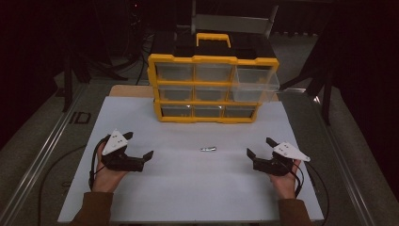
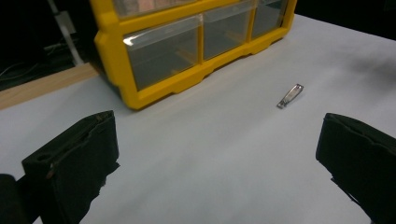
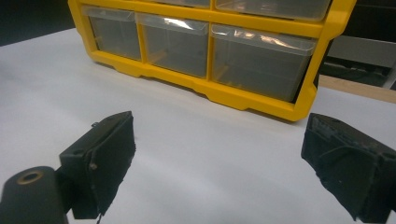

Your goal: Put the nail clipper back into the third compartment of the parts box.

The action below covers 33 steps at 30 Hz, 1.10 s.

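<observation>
Likely light, stiff and slippery: small metal nail clipper (image 1: 208,149), flat on white counter (image 1: 188,188), between both hand-held grippers, ahead of left hand-held gripper (image 1: 141,147). Best pinched across narrow sides. Left and right hand-held gripper (image 1: 259,146) spread wide, empty; yellow drawer organizer (image 1: 212,89) beyond.

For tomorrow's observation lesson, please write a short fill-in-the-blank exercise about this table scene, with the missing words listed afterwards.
1. The nail clipper lies on the white table between the two ____.
2. The organizer has a frame coloured ____.
3. One drawer stands pulled out, in the top row on the ____ side of the high view.
4. The jaws of the left tool and the right tool are both ____.

Missing words: tools; yellow; right; open
</observation>
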### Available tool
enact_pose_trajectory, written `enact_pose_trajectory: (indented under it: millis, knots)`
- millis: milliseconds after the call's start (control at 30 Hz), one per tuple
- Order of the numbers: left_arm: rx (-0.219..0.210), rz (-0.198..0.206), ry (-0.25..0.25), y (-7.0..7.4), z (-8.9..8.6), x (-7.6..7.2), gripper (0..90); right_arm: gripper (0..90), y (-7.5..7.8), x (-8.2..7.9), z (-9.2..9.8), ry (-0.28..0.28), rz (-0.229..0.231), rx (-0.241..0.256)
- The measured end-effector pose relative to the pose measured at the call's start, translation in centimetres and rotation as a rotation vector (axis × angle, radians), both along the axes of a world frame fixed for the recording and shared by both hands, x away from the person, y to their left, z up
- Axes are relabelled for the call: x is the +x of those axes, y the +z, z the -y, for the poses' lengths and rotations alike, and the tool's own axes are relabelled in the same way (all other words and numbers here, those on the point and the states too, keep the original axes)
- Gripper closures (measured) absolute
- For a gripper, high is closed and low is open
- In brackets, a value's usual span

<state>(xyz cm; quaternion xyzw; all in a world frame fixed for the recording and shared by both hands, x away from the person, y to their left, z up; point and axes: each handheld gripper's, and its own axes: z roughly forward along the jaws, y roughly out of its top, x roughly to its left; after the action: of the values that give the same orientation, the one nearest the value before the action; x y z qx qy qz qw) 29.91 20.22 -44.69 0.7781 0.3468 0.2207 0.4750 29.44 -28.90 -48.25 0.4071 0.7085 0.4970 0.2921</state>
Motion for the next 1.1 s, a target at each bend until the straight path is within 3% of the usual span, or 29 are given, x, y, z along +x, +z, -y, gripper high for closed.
enact_pose_trajectory:
  millis: [200,400,667,900,1100]
  knots:
    - [0.01,-0.007,-0.058,0.6,1.9,2.0,0.4,9.4,0.0,0.0,-0.1,0.003,-0.001,0.006]
    - [-0.017,-0.014,-0.122,0.7,4.1,3.9,0.4,9.4,-0.1,0.0,0.1,0.005,0.001,0.01]
    - [-0.03,-0.051,-0.159,0.0,7.2,6.2,0.4,9.4,-0.2,0.1,0.1,0.011,-0.001,0.021]
    - [-0.03,-0.069,-0.19,-0.8,9.5,7.4,0.4,9.4,-0.2,0.1,0.2,0.015,0.001,0.021]
    - [-0.003,-0.089,-0.205,-1.5,11.1,8.0,0.4,9.4,-0.2,0.1,0.1,0.017,0.001,0.022]
